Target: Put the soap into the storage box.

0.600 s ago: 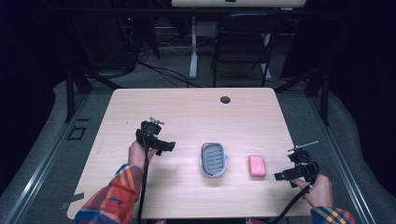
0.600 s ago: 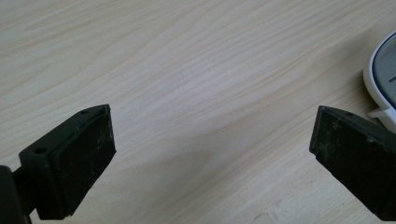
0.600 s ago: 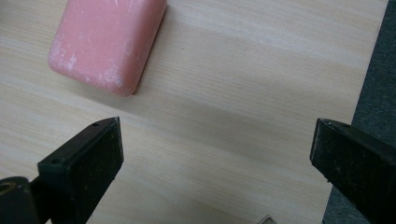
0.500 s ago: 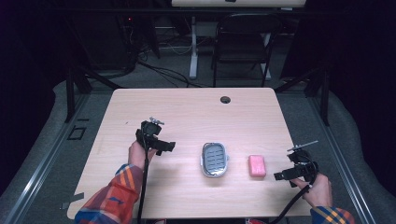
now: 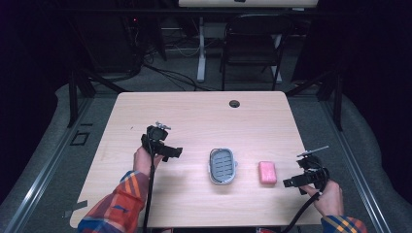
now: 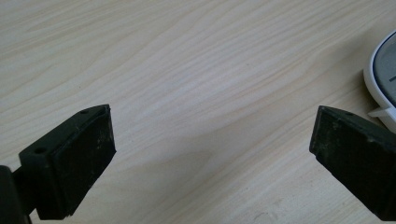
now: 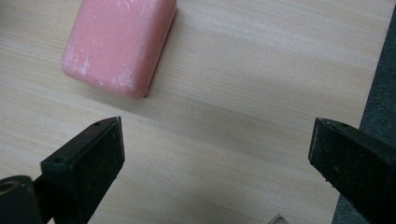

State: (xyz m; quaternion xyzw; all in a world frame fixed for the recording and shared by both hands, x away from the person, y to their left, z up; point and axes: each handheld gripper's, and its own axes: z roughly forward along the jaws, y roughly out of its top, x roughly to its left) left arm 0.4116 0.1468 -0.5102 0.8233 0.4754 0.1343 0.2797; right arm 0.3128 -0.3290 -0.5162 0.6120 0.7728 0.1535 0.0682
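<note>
High view: my left gripper [image 5: 167, 151] and right gripper [image 5: 297, 180] flank the soap dish [image 5: 222, 166] and pink soap [image 5: 267, 172] on the counter [image 5: 194, 111] | Left gripper view: fingers [image 6: 70, 163] spread, empty, dish [image 6: 384, 74] at 2 o'clock | Right gripper view: fingers [image 7: 86, 168] spread, empty, soap [image 7: 119, 44] at 11 o'clock

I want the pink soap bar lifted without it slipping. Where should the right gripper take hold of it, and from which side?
Probably from above, across the pink rectangular soap bar's two long sides. It lies flat on the wooden table, apart from the grey oval soap dish, so both sides are free. The right gripper is open beside it.
</note>
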